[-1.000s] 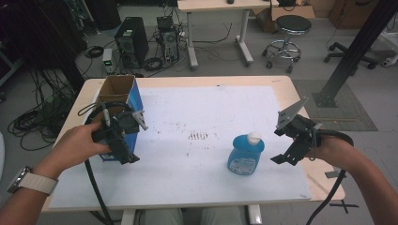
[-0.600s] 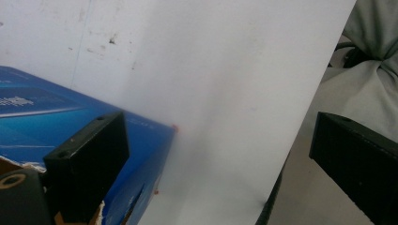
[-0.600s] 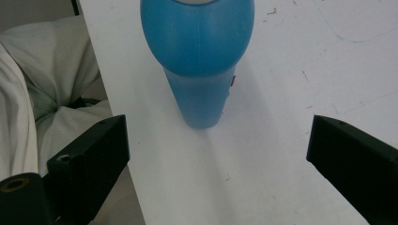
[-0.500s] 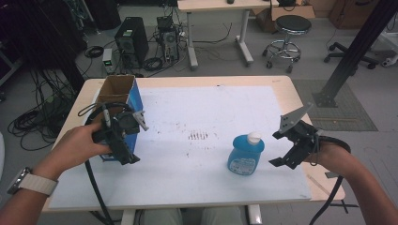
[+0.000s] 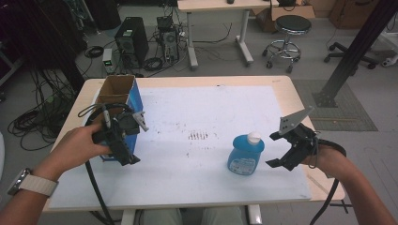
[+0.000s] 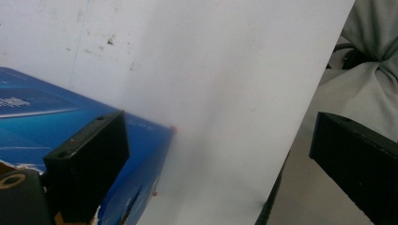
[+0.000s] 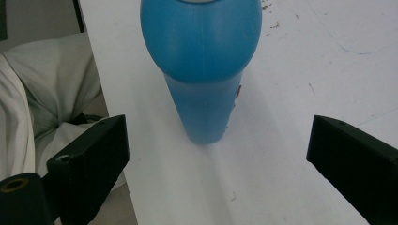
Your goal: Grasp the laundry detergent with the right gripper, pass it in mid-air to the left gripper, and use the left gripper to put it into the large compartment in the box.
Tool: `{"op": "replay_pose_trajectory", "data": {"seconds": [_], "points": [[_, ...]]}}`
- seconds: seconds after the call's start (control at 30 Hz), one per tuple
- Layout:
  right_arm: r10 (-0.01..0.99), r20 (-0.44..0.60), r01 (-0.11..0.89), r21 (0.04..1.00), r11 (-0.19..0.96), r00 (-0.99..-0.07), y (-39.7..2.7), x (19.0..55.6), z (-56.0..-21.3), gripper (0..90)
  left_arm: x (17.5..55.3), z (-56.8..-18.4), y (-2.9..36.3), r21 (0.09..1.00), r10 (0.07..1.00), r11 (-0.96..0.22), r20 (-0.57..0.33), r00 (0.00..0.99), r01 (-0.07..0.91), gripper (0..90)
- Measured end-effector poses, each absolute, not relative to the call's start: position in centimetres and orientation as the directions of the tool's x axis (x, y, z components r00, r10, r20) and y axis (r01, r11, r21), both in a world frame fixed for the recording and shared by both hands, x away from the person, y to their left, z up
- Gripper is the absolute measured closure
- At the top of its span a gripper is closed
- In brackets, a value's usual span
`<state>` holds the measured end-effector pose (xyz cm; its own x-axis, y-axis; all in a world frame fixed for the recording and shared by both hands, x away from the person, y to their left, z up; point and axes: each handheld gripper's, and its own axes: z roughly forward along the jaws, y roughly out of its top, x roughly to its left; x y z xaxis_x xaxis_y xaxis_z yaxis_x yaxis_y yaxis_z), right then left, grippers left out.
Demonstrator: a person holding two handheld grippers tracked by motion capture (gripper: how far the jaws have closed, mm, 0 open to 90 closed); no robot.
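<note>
Bottle (image 5: 245,154): blue, white-capped, standing upright on the white sheet (image 5: 211,117) at the table's (image 5: 286,89) near right. In the right gripper view the bottle (image 7: 202,61) is seen from its side, centred ahead of the jaws and apart from both; a trouser leg (image 7: 42,93) shows beyond the sheet edge.

Right gripper (image 5: 281,150): held just right of the bottle, not touching it, jaws spread wide.

Box (image 5: 115,101): blue card, top open, at the table's left edge. Its brown inside is shown by the high view; its blue wall (image 6: 56,122) is seen close in the left gripper view.

Left gripper (image 5: 124,140): held at the box's near side, jaws apart. In the left gripper view one jaw lies over the box wall, the other over the table edge; contact cannot be told.

Change since one second ago: right gripper is lower and nearer the person; bottle, box and left gripper are unmoved.
</note>
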<state>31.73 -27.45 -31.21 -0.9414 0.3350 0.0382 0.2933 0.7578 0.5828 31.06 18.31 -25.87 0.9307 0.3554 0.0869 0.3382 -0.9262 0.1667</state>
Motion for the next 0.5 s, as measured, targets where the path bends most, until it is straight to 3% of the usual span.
{"op": "replay_pose_trajectory", "data": {"seconds": [0.5], "points": [[0.332, 0.051, 0.28, 0.666, 0.692, -0.942, -27.5, 31.7, -32.6, 5.9, 31.2, -26.0, 18.2, 0.172, 0.354, -0.926, 0.086, 0.931, 0.336, 5.9]]}}
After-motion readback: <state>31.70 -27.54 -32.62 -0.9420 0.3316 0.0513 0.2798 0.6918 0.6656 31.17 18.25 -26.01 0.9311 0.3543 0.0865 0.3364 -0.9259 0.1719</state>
